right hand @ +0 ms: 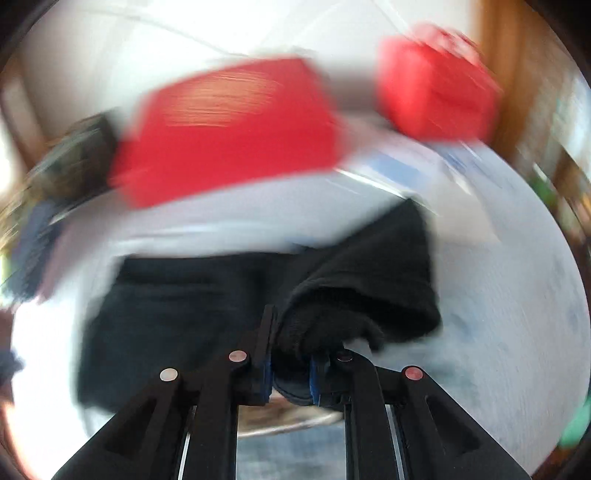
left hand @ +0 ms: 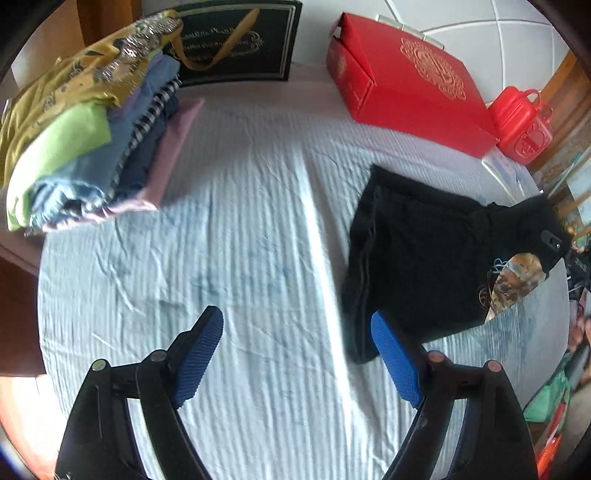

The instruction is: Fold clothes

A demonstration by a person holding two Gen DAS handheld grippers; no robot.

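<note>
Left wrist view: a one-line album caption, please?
Open left gripper beside a black garment, folded clothes stack behind.

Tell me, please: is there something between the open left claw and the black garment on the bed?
Nothing visible stands between them. The left claw is open above the pale striped sheet, and the black garment lies just ahead of its right finger, with only bare sheet nearby. The right claw already grips a bunched edge of the garment.

A big bed sheet (left hand: 258, 221), pale blue with thin stripes and wrinkles, covers most of the view. At 12 o'clock there is a white tiled wall (left hand: 480, 22). Brown wood (left hand: 565, 88) shows at 2 o'clock and more brown wood (left hand: 18, 302) at 9 o'clock. Bright daylight falls across the sheet.
</note>
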